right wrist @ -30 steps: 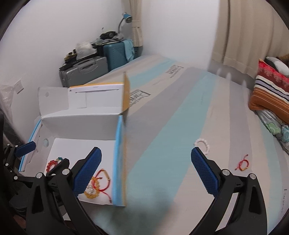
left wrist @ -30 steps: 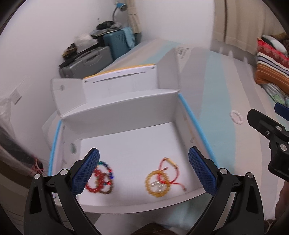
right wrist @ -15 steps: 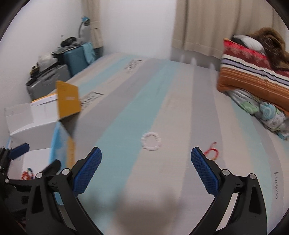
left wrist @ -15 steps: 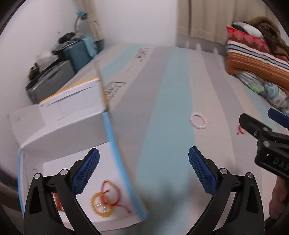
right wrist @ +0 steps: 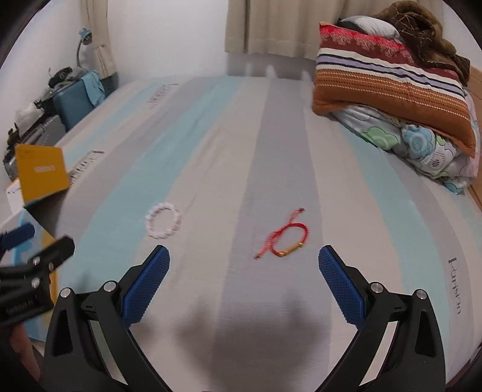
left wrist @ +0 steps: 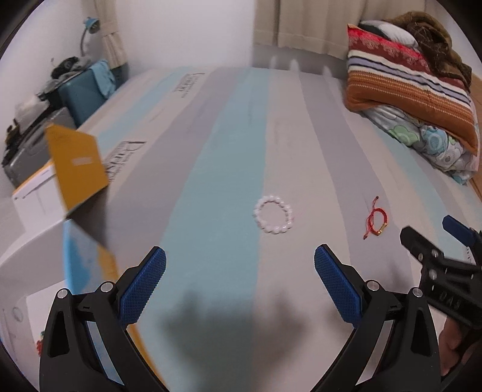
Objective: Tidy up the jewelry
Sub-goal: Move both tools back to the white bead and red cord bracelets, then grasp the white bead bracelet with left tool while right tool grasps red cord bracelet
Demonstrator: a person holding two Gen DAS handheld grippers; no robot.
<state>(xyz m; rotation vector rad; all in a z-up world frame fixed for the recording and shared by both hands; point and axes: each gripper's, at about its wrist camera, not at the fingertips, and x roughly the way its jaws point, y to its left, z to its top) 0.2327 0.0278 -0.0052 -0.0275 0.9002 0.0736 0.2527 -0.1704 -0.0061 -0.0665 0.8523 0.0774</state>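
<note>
A white bead bracelet (left wrist: 273, 214) (right wrist: 163, 220) lies on the striped mattress (left wrist: 229, 156) (right wrist: 241, 150). To its right rests a red cord bracelet with a gold piece (left wrist: 375, 222) (right wrist: 285, 237). My left gripper (left wrist: 240, 282) is open and empty, just short of the white bracelet. My right gripper (right wrist: 244, 285) is open and empty, with the red bracelet a little ahead of its fingers. The white box (left wrist: 30, 265) with a yellow flap (left wrist: 75, 169) (right wrist: 40, 172) stands at the left; a bit of red beads (left wrist: 40, 346) shows inside.
Folded striped blankets and a floral quilt (left wrist: 412, 99) (right wrist: 397, 99) pile at the back right. Suitcases and clutter (left wrist: 60, 99) (right wrist: 54, 105) stand beside the bed at the left wall. A curtain (right wrist: 271, 27) hangs behind. A hand (left wrist: 452, 343) holds the right gripper.
Both grippers have swung right, away from the box and over the mattress. The white and red bracelets now lie ahead of the fingers; the box has slid to the left edge.
</note>
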